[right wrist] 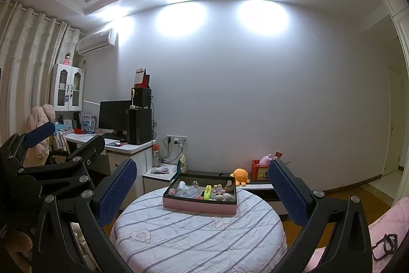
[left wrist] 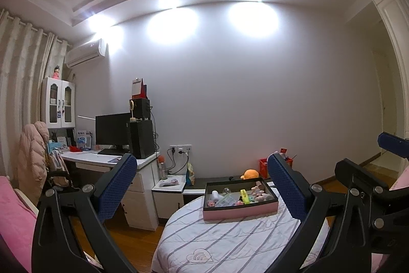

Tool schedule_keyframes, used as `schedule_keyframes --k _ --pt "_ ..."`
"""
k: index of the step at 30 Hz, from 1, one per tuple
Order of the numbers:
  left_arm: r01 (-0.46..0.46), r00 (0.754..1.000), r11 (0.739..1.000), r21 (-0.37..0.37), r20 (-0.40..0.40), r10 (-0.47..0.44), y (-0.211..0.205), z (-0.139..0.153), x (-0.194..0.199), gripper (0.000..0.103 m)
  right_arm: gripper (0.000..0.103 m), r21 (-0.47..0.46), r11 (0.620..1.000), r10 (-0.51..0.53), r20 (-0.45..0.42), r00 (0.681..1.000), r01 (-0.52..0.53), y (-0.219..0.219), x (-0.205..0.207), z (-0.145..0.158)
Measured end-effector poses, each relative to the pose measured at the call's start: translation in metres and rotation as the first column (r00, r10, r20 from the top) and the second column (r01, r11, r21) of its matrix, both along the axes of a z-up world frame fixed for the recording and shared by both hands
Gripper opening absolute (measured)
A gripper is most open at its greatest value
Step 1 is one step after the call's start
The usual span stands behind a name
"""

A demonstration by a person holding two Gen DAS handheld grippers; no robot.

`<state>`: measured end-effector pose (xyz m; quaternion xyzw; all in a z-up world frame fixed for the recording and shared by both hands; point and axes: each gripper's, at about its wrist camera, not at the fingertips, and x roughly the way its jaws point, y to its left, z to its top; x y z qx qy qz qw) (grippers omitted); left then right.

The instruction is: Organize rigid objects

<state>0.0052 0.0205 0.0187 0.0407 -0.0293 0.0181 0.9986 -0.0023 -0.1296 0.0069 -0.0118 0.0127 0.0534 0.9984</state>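
A pink box with a dark inside (left wrist: 240, 210) stands on a round table with a striped cloth (left wrist: 230, 242). It holds several small items: a white bottle, a yellow-green piece (left wrist: 244, 196), pink toys. The box also shows in the right wrist view (right wrist: 199, 206) on the table (right wrist: 199, 237). My left gripper (left wrist: 202, 165) is open and empty, held well back from the box. My right gripper (right wrist: 202, 170) is open and empty, also held back. The right gripper's body shows at the right edge of the left wrist view (left wrist: 365, 196).
A white desk (left wrist: 107, 160) with a monitor and black speakers stands at the left. An orange plush toy (right wrist: 240, 175) and a red box (right wrist: 259, 169) sit on a low dark bench by the wall. Pink bedding (right wrist: 388, 227) lies at the right. The floor is wooden.
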Motion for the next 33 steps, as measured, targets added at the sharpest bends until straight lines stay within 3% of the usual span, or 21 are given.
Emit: schedule_keyframes --k 33 --pt "0.010 1.000 1.000 -0.021 -0.001 -0.010 0.0004 0.0011 -0.0037 0.103 0.103 -0.004 1.000 -0.009 0.007 1.000 0.009 0.0002 -0.0064 0.0048"
